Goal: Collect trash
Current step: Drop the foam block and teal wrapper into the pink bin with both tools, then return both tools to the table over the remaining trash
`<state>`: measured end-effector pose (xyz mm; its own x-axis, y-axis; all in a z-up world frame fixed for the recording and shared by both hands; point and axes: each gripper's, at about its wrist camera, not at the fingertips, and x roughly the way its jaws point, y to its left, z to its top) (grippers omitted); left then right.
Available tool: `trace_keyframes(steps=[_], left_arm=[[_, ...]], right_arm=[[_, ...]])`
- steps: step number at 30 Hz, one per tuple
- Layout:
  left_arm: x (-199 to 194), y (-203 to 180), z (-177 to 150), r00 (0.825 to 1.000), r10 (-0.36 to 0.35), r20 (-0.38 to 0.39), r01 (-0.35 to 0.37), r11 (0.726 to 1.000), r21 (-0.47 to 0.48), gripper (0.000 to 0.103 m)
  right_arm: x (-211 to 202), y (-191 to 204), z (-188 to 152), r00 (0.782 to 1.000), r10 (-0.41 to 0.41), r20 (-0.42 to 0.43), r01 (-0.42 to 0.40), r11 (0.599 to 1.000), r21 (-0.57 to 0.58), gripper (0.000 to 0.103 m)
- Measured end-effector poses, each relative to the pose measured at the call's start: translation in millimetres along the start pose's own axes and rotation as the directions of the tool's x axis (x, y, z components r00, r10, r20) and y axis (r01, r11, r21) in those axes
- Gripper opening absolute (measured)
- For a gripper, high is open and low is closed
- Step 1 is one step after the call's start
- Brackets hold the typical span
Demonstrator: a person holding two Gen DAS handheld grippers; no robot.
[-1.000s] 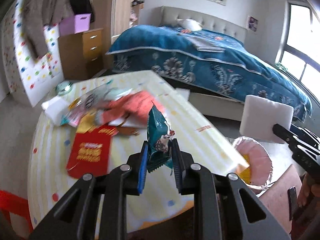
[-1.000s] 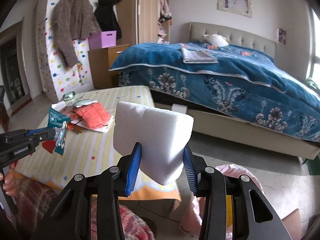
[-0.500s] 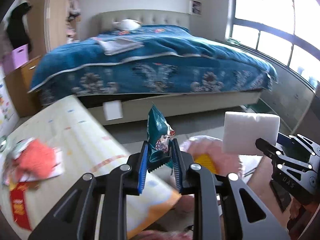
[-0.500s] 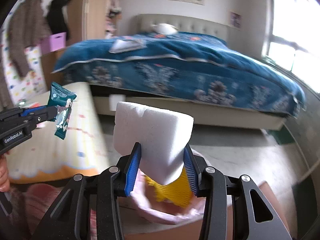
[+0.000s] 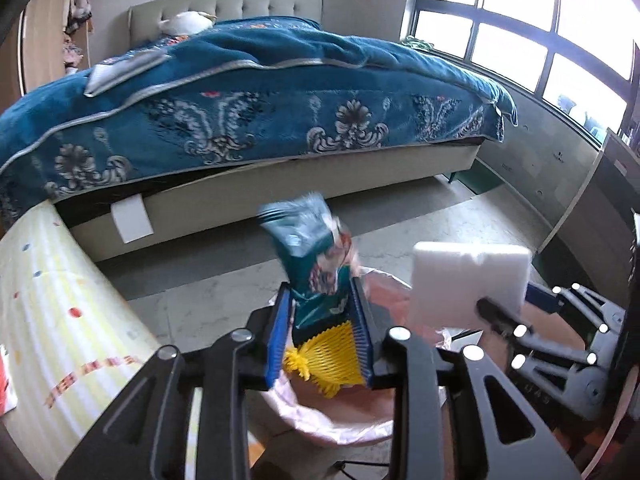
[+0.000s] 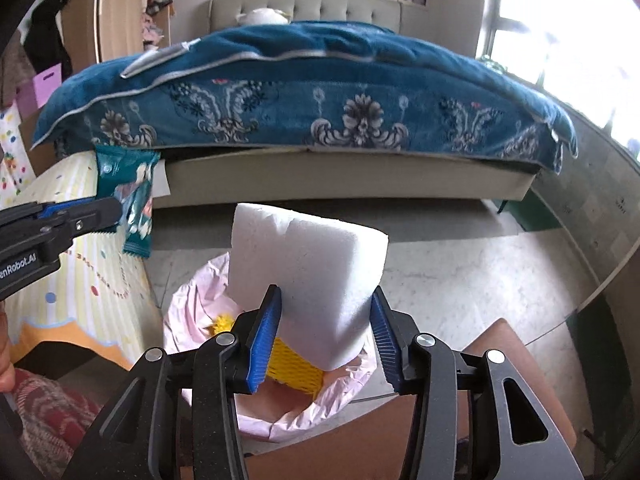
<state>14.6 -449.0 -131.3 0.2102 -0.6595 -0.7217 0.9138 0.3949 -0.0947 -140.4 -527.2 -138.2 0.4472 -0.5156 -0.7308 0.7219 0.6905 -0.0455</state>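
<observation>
Pinching a teal snack wrapper (image 5: 308,252) by its lower half in the left gripper (image 5: 320,300), jaws closed to a narrow gap with both blue pads against the foil, top end sticking up free and blurred. Holding it above the near rim of the trash bin (image 6: 192,300), probably so that opening the jaws drops it straight into the pink liner. Whether it sits fully over the opening or only at the edge: hard to tell from the left view.

Clamping a white foam block (image 6: 308,272) in the right gripper (image 6: 326,300), jaws spread wide around its lower sides, pads pressing into the soft material, most of the block standing clear above them. Hanging directly over the bin mouth, likely for the same reason: a plain release and a short fall. Seen from the left view, just beside the wrapper, the two not touching.

Already inside the bin: a yellow foam net (image 6: 292,364), lying against the liner.

Further out, to the left, a counter (image 5: 52,300) under a yellow striped cloth with coloured dots, near the bin. Beneath and beyond, a pale stone floor (image 6: 460,272). Behind that, a bed (image 5: 240,120) with a blue patterned cover and padded headboard, and a large window (image 5: 500,20) letting in bright daylight on the right.
</observation>
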Motion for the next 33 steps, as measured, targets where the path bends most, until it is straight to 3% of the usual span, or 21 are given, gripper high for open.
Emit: trace_keyframes(steps=[2,5,12,20,27,32,33], left_arm=[[9,-1,3,1.000,-0.006,-0.012,0.006,1.000,-0.003,0.048],[19,-2,4,0.999,-0.022,-0.036,0.022,1.000,-0.005,0.056],[9,7,-4,0.999,-0.014,-0.050,0.013,0.999,-0.029,0.063],[-47,44,-17,0.994,0.106,0.015,-0.104,0.988,-0.111,0.067],[-113,95,-41,0.961,0.270,0.053,-0.253,0.944,-0.211,0.068],[-165,133,-69,0.923,0.382,0.055,-0.351,0.891,-0.288,0.071],[-179,144,-78,0.909,0.415,0.052,-0.380,0.872,-0.308,0.073]], right_arm=[[9,-2,-4,1.000,0.016,-0.020,-0.016,1.000,-0.004,0.053],[15,-3,-6,0.999,0.017,-0.036,-0.017,1.000,-0.006,0.063],[9,-6,-12,0.999,-0.005,-0.044,0.006,1.000,0.010,0.064],[-27,5,-7,0.998,0.051,0.027,-0.051,0.998,0.022,0.064],[-66,53,-3,0.976,0.204,0.080,-0.200,0.978,-0.052,0.064],[-88,108,0,0.945,0.318,0.081,-0.304,0.941,-0.150,0.064],[-89,114,0,0.942,0.326,0.081,-0.311,0.937,-0.158,0.064]])
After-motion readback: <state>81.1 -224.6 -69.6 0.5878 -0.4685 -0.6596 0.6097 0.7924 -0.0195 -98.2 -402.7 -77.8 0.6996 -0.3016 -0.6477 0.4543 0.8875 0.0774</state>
